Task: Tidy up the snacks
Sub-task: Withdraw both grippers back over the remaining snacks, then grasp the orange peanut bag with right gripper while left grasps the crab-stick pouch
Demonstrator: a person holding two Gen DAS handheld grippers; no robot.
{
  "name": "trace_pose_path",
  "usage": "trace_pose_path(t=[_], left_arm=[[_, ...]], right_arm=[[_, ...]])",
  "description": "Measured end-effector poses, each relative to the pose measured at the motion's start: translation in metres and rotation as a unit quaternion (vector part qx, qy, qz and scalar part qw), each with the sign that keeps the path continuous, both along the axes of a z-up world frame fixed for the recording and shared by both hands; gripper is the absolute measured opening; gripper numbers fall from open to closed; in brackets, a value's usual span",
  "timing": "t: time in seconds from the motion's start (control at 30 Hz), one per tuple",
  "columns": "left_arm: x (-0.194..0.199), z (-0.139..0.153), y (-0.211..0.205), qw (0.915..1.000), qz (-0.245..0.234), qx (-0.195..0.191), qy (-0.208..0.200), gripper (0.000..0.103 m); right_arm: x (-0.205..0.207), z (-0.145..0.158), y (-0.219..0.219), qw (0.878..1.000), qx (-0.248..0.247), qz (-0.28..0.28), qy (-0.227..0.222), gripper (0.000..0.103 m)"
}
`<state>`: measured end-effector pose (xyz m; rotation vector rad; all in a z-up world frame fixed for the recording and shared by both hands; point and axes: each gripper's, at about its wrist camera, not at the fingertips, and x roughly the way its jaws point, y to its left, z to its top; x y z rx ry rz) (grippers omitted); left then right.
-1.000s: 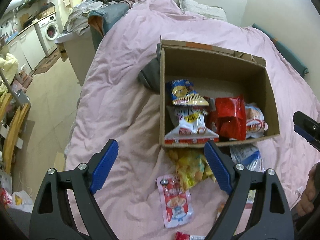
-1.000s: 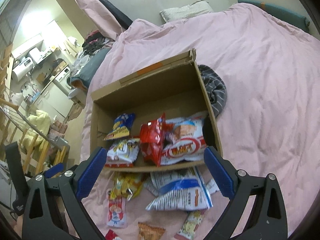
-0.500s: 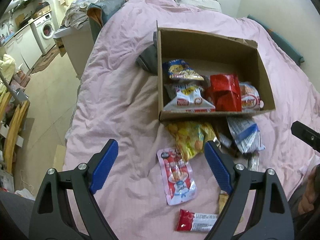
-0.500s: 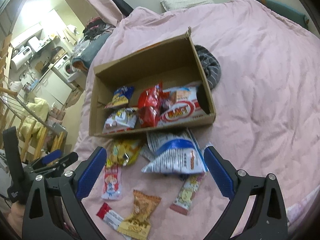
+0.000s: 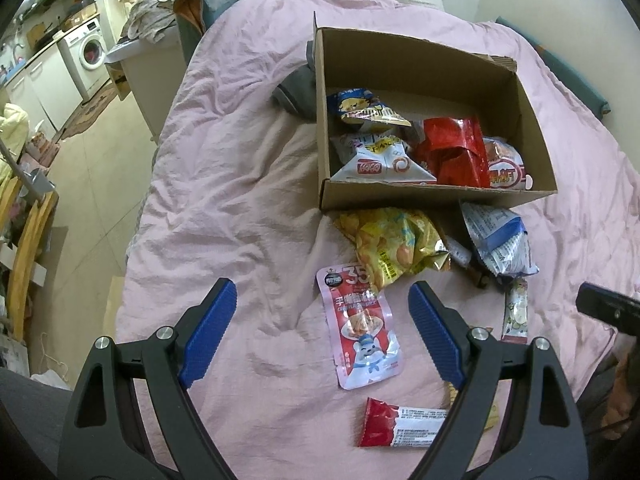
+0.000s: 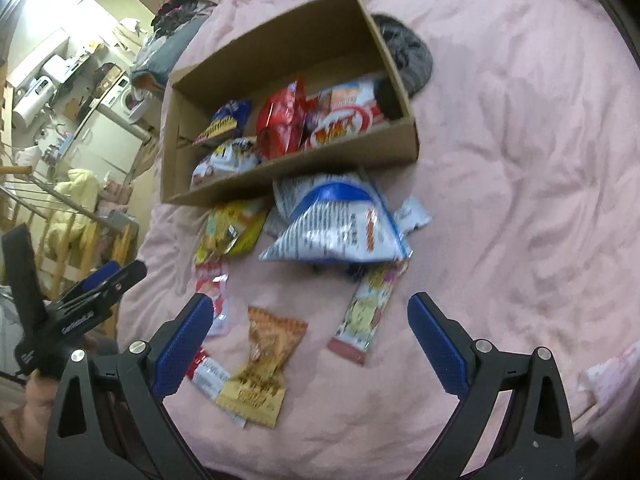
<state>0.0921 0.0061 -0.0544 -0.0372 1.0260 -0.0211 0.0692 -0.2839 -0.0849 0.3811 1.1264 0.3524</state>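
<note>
Nearest the operator, the left gripper [image 5: 322, 320] and the right gripper [image 6: 308, 334] are both held above the pink bedcover [image 5: 240, 200], each with its jaws spread wide and nothing between them or touching them. This posture suits a survey before selecting a packet. Below the left gripper lie a red bar [image 5: 400, 426] and a pink pouch [image 5: 362, 330]; below the right gripper lie an orange packet [image 6: 262, 364] and a slim pink-ended stick pack [image 6: 366, 312]. Farther out, a yellow bag [image 5: 394, 244] and a white-and-blue bag [image 6: 336, 224] rest just beside the near wall of the cardboard box [image 5: 436, 196]. The loose items lie close to the box, probably to shorten each transfer. The box already holds several packets (a red bag [image 5: 456, 152] among them), so the task appears partly complete.
</note>
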Motion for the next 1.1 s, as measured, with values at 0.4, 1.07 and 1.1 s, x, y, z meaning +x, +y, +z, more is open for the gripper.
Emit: trace_pose_path(t=[0.4, 1.07, 1.1], left_arm=[[0.002, -0.012, 0.010, 0.9990, 0.017, -0.029, 0.031, 0.094], [0.003, -0.025, 0.012, 0.9963, 0.025, -0.031, 0.077, 0.094], [0.003, -0.027, 0.012, 0.9958, 0.024, -0.032, 0.082, 0.094]], right_arm=[[-0.002, -0.030, 0.029, 0.996, -0.017, 0.057, 0.073, 0.098], [0.017, -0.074, 0.098, 0.980, -0.062, 0.123, 0.144, 0.040], [0.017, -0.074, 0.098, 0.980, -0.062, 0.123, 0.144, 0.035]])
